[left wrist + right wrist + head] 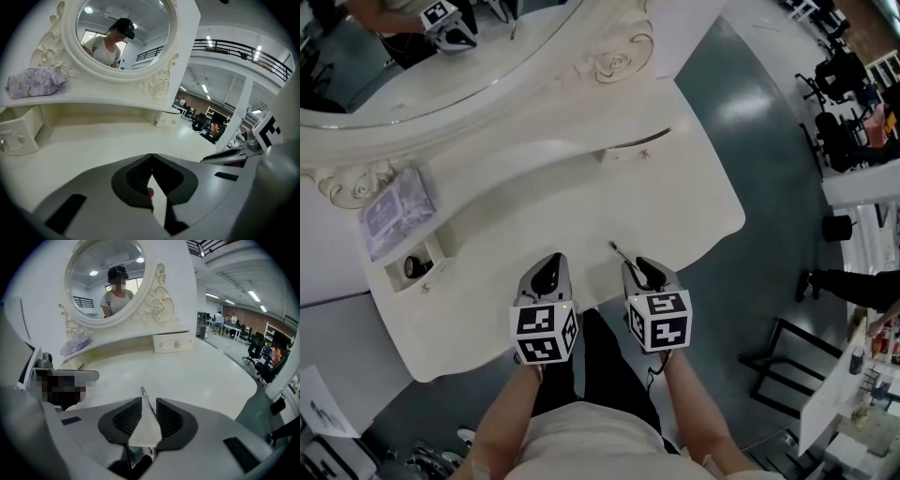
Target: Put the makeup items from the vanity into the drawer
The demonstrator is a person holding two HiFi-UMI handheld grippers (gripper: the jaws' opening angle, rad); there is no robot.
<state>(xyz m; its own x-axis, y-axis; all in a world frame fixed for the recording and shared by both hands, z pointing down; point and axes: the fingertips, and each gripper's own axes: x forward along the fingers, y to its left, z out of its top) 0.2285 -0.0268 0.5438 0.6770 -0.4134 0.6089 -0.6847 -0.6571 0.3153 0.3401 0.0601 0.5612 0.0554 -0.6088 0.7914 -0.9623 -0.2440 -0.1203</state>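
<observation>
Hovering at the vanity's [581, 192] near edge, the right gripper [643, 269] stands part-open astride the thin makeup stick [619, 252], which lies unpinched, pointing away along its jaws, while the left gripper [547, 270] is pinched shut and the open drawer [420, 274] waits far left.

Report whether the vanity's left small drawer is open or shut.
Open: the left drawer stands pulled out, a dark round item visible inside.
</observation>
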